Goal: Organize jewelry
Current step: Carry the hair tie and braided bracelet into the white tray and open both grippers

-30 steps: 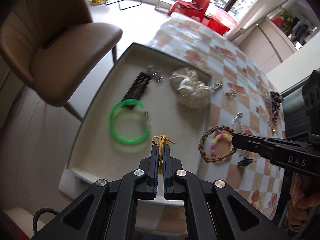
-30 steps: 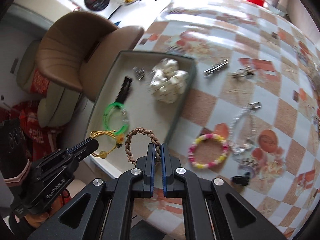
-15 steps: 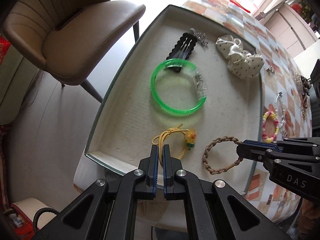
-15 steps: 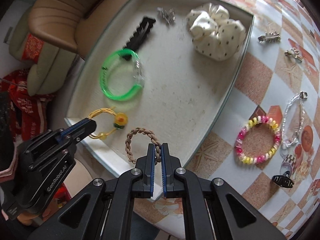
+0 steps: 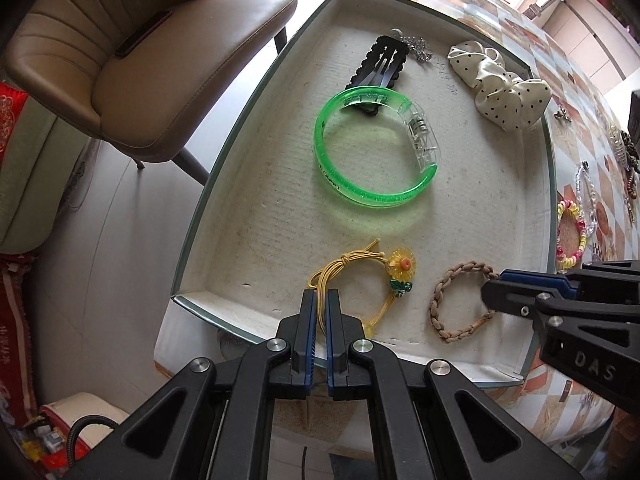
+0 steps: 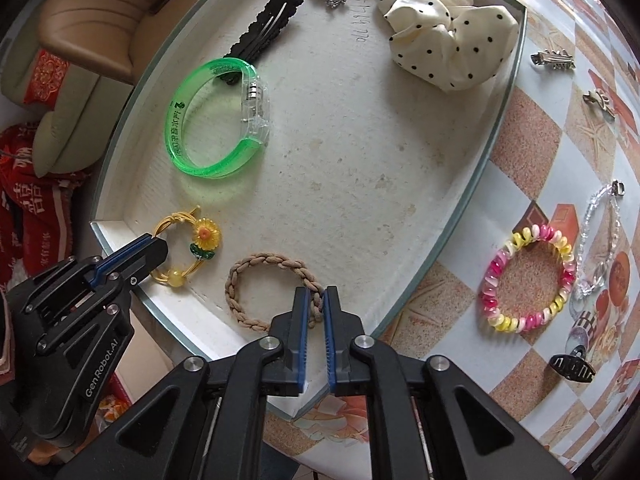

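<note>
As the right gripper (image 6: pixel 316 304) has just been opening, the braided tan band (image 6: pixel 272 292) is released, loose between its jaws on the tray (image 6: pixel 360 160) floor. Beside it, the sunflower hair tie (image 5: pixel 360 280) is clamped by the left gripper (image 5: pixel 321 300), awaiting release.

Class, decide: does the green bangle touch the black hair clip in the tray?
Touching. The right wrist view shows the green bangle lying across the black hair clip's lower end.

A checkered table (image 6: pixel 520 168) bears a shallow tray (image 6: pixel 472 184), a spiral bracelet (image 6: pixel 528 278) and clips (image 6: pixel 554 60).
</note>
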`<state>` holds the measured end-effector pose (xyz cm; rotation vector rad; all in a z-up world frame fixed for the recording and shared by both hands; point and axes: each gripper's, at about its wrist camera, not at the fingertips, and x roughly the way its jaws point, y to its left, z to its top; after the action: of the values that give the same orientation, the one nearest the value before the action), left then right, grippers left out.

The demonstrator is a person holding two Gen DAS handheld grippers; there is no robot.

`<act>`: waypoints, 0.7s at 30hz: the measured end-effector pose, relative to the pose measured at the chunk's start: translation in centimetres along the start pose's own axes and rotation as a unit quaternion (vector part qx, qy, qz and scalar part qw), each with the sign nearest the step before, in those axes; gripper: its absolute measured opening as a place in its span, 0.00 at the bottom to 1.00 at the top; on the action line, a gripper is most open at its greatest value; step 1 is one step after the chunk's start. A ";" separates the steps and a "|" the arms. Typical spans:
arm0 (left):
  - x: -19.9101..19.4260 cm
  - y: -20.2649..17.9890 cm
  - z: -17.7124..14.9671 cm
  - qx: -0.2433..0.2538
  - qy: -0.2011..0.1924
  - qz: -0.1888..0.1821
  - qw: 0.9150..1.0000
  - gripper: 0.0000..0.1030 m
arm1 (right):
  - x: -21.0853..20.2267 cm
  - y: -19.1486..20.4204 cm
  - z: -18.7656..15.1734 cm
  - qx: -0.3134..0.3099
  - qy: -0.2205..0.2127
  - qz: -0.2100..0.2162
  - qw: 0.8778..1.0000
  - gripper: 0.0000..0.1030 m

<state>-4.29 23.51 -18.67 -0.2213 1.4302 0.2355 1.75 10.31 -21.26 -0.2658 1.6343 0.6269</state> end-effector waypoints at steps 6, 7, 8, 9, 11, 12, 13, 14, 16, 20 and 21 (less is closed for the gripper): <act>-0.6 0.2 0.0 -0.006 0.000 0.005 1.000 0.06 | -2.5 0.7 0.9 0.003 -0.031 0.006 0.999 0.41; -0.7 0.2 0.0 -0.006 0.000 0.005 1.000 0.06 | -3.2 0.8 1.1 0.005 -0.039 0.009 0.999 0.41; -0.8 0.1 0.0 -0.005 0.000 0.005 1.000 0.06 | -3.8 0.7 1.1 0.006 -0.045 0.010 0.999 0.42; -1.0 0.1 0.1 -0.003 -0.001 0.008 1.000 0.06 | -4.4 0.6 1.1 0.009 -0.052 0.010 0.999 0.43; -1.3 0.0 0.1 -0.001 -0.003 0.009 1.000 0.06 | -5.7 0.2 1.0 0.017 -0.065 0.011 0.998 0.45; -1.5 0.0 0.2 -0.001 -0.004 0.008 1.000 0.06 | -6.2 -0.1 0.9 0.022 -0.071 0.012 0.997 0.45; -1.8 -0.2 0.0 0.000 -0.006 0.008 1.000 0.06 | -6.7 -0.3 0.7 0.028 -0.075 0.012 0.997 0.46; -2.0 -0.3 0.0 0.001 -0.007 0.008 1.000 0.06 | -7.2 -0.7 0.4 0.036 -0.080 0.012 0.996 0.47; -2.5 -0.6 -0.1 0.005 -0.009 0.007 1.000 0.06 | -7.8 -1.4 -0.2 0.047 -0.087 0.012 0.995 0.48; -2.8 -0.9 -0.3 0.011 -0.003 0.005 1.000 0.06 | -9.0 -3.9 -2.4 0.071 -0.094 0.014 0.993 0.50; -2.9 -1.1 -0.3 0.013 -0.001 0.005 1.000 0.06 | -9.2 -4.0 -3.4 0.078 -0.096 0.015 0.992 0.51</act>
<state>-4.63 22.29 -15.82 -0.1936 1.4309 0.2251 2.51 3.54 -13.17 -0.0653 1.4948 0.5274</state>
